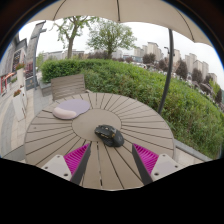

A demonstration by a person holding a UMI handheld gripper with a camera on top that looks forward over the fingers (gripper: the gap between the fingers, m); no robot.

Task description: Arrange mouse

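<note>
The hand-held gripper is seen spread open, nothing held. Just ahead of its fingers, a dark rounded computer mouse is set on the round slatted wooden counter. Farther left, a pale mouse is seen.

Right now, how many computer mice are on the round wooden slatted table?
1. The dark computer mouse lies on the round wooden slatted table, just ahead of the open gripper, whose fingers don't touch it. None seems hidden.
</note>
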